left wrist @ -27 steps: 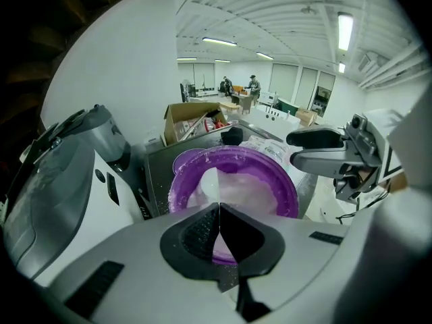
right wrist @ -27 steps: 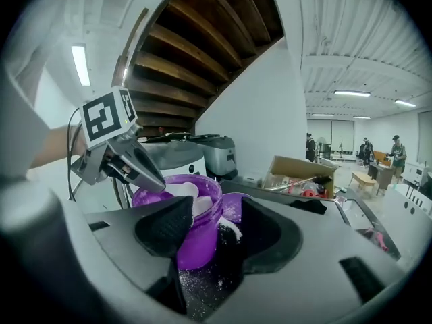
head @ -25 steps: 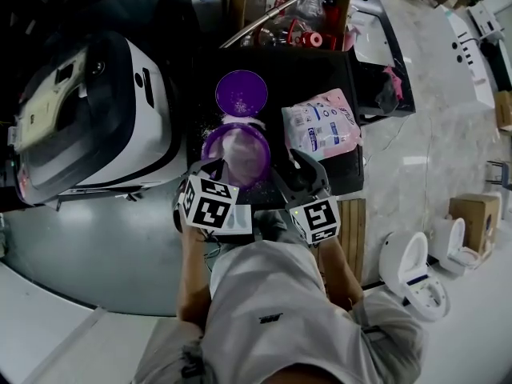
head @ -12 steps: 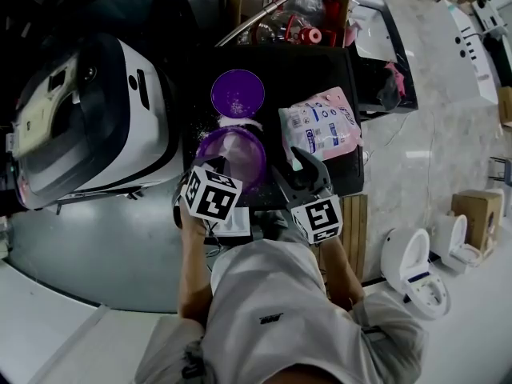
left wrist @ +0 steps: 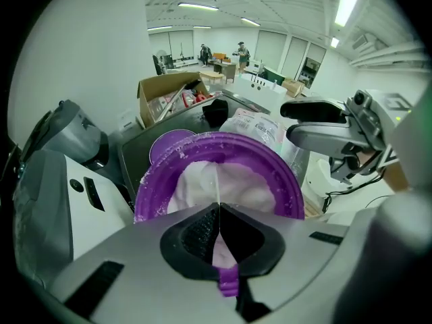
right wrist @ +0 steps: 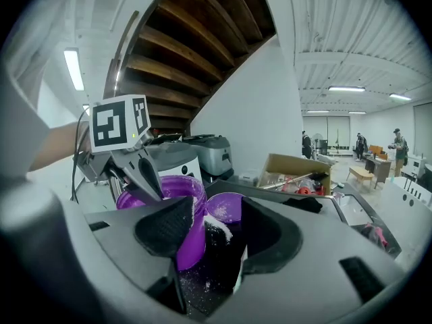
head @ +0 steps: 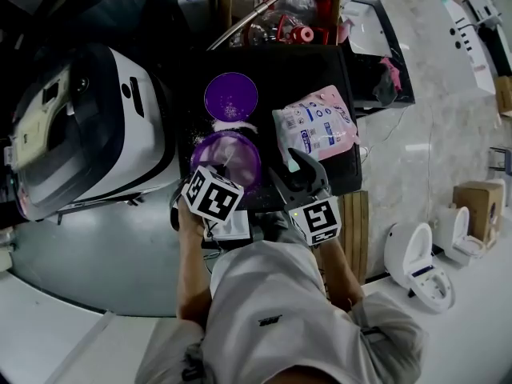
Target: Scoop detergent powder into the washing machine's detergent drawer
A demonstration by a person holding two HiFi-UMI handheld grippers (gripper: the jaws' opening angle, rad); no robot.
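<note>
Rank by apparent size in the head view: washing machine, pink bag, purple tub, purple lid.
1. washing machine, clearly largest.
2. pink bag and purple tub: too close to rank, since the tub is partly hidden.
3. purple lid, smallest.

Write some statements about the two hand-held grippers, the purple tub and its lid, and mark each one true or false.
1. The left hand-held gripper is shut on a thin scoop that reaches into the purple tub. True.
2. The right hand-held gripper grips the pink bag. False: its jaws stand apart with nothing held, and the bag lies flat beside it.
3. The purple lid is on the tub. False: it lies off the tub, beyond it.
4. The tub holds white powder. True.
</note>
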